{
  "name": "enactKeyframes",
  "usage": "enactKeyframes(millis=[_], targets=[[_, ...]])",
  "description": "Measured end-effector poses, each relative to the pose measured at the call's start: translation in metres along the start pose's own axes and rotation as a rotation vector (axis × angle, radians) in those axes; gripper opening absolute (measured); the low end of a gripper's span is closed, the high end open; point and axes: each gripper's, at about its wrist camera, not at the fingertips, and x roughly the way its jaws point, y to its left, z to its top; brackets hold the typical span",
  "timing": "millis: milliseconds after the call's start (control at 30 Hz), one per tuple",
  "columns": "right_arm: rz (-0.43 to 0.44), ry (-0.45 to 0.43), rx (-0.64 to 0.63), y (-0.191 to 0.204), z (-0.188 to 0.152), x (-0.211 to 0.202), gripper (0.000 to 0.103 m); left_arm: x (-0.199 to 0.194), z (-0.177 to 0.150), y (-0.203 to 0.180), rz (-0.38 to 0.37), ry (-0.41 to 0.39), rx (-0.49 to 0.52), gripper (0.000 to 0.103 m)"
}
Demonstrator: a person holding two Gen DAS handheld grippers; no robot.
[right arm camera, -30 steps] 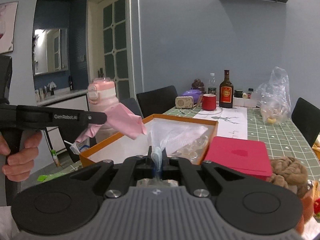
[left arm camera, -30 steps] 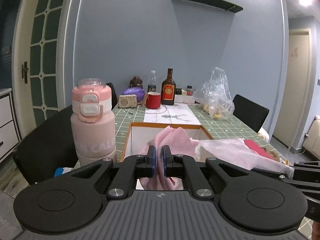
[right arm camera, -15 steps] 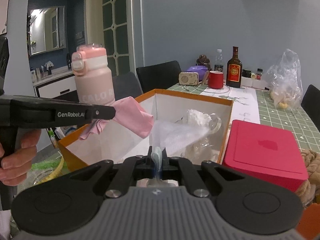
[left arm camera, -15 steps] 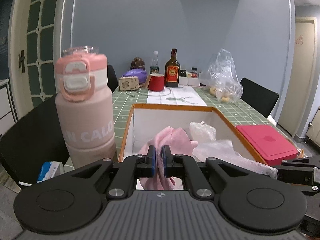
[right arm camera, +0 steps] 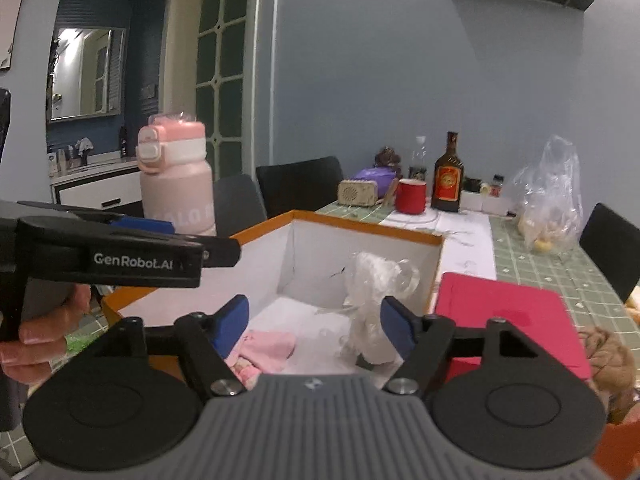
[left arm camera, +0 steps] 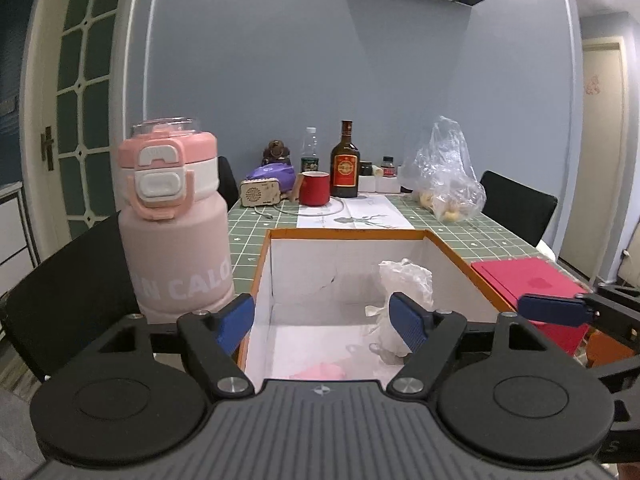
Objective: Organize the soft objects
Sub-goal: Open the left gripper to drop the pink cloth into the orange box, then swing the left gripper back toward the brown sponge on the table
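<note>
Now pink cloth (right arm camera: 266, 350) in box (right arm camera: 360, 232), below opening left tongs (left arm camera: 322, 326), seemingly free.

R jaws opening | pink cloth (right arm camera: 266, 349) + plastic bag (right arm camera: 370, 304) in box (right arm camera: 362, 230)

Matt white cardboard box (left arm camera: 344, 272), crinkly glossy clear plastic bag (right arm camera: 372, 280), soft pink cloth (right arm camera: 266, 350)

One box (left arm camera: 452, 248), one pink cloth (right arm camera: 268, 346), one plastic bag (right arm camera: 372, 280), two bottles (left arm camera: 344, 164).
</note>
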Motion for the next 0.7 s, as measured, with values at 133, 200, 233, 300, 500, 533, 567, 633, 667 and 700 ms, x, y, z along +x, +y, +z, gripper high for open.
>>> enactKeyframes(millis=[133, 200, 233, 300, 500, 533, 567, 633, 667, 700], targets=[[-0.019, -0.015, 0.016, -0.004, 0.001, -0.006, 0.078, -0.002, 0.004, 0.002, 0.015, -0.013, -0.030, 0.090], [-0.027, -0.019, 0.022, -0.005, 0.001, -0.008, 0.079, -0.004, 0.005, 0.002, 0.022, -0.021, -0.032, 0.090], [-0.028, -0.022, 0.024, -0.005, 0.001, -0.009, 0.081, -0.006, 0.006, 0.001, 0.027, -0.026, -0.030, 0.090], [-0.031, -0.027, 0.025, -0.005, 0.001, -0.011, 0.082, -0.012, 0.007, 0.001, 0.033, -0.040, -0.023, 0.090], [-0.037, -0.032, 0.028, -0.004, -0.003, -0.018, 0.087, -0.030, 0.011, -0.001, 0.057, -0.075, -0.013, 0.090], [-0.042, -0.033, 0.028, -0.004, -0.003, -0.018, 0.087, -0.032, 0.012, -0.001, 0.059, -0.078, -0.015, 0.090], [-0.050, -0.034, 0.027, -0.004, -0.004, -0.020, 0.087, -0.035, 0.013, -0.001, 0.059, -0.080, -0.014, 0.090], [-0.064, -0.037, 0.029, -0.005, -0.006, -0.024, 0.089, -0.041, 0.013, 0.000, 0.062, -0.083, -0.009, 0.090], [-0.072, -0.040, 0.036, -0.006, -0.008, -0.027, 0.090, -0.044, 0.013, 0.000, 0.067, -0.087, -0.007, 0.090], [-0.078, -0.040, 0.043, -0.008, -0.009, -0.029, 0.090, -0.048, 0.013, 0.000, 0.072, -0.092, -0.007, 0.090]])
